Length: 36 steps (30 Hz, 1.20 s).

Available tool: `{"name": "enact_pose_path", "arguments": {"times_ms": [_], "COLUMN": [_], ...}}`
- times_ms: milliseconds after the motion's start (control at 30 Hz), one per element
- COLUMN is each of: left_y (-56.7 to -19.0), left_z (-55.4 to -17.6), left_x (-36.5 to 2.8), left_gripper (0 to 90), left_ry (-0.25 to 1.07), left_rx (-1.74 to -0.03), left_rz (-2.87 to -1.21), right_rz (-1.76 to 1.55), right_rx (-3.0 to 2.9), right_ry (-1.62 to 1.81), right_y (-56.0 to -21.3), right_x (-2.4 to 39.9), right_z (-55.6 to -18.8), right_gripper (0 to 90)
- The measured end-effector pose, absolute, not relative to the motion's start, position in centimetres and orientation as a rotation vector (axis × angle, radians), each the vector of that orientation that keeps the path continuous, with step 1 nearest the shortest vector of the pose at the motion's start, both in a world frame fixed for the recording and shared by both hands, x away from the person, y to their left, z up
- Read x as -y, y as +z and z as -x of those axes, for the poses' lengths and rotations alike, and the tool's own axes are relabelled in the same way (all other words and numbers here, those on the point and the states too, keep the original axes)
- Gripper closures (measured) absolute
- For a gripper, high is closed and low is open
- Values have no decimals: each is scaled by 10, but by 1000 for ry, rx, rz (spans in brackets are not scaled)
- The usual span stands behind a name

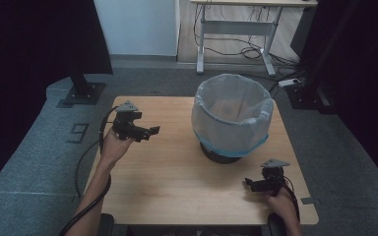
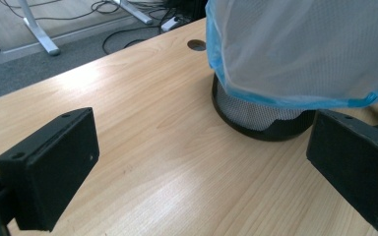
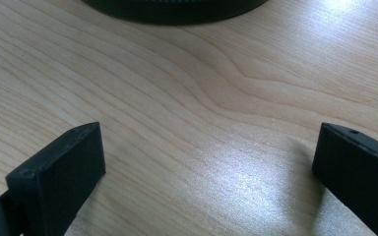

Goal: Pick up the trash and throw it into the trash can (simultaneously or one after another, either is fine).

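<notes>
Currently both grippers are empty, jaws spread wide, nothing between them.

Bin (image 1: 232, 120): black mesh wastebasket with a white liner bag (image 1: 226, 101) folded over the rim, blue hem hanging partway down the outside wall. It stands toward the far right corner of the table (image 1: 177, 187), set in from both edges. The bag is already seated all round the rim as far as the high view shows, so the lining looks largely done.

Left gripper (image 1: 150, 132): held above the table near the left edge, about mid-depth, pointing right toward the bin. Its own view looks across bare wood at the bin's base (image 2: 263, 120) and the blue hem (image 2: 295, 101). Well apart from the bin, no contact.

Right gripper (image 1: 250, 184): low over the table near the near right corner, pointing left. Its own view shows wood grain between the jaws and the dark foot of the bin (image 3: 177, 10) at the top edge. Near the bin, not touching.

Judgement: the two flank the bin from opposite sides, likely so they can pinch the hem on both sides at once. Jaws wide suits thin film. Risk: the light bin slides or tips if one side pulls alone.
</notes>
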<state>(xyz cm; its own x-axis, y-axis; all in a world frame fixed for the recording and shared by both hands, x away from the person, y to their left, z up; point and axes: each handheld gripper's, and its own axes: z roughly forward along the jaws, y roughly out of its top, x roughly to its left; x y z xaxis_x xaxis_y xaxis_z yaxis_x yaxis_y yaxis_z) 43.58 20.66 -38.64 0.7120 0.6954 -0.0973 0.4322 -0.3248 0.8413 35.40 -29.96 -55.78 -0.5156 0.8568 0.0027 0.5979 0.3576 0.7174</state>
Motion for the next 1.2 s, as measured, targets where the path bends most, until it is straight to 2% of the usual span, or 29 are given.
{"name": "enact_pose_path", "arguments": {"times_ms": [800,1200], "left_y": [-451,-498], "left_z": [-420,-410], "left_x": [-239,-250], "left_gripper": [0,0], "left_ry": [357,370], "left_rx": [-926,-971], "left_rz": [-1952,-2005], "right_rz": [-1279,-1283], "right_rx": [-2247,-2244], "right_ry": [957,955], "right_y": [-558,-558], "right_x": [299,299], "right_z": [-354,-353], "right_gripper": [0,0]}}
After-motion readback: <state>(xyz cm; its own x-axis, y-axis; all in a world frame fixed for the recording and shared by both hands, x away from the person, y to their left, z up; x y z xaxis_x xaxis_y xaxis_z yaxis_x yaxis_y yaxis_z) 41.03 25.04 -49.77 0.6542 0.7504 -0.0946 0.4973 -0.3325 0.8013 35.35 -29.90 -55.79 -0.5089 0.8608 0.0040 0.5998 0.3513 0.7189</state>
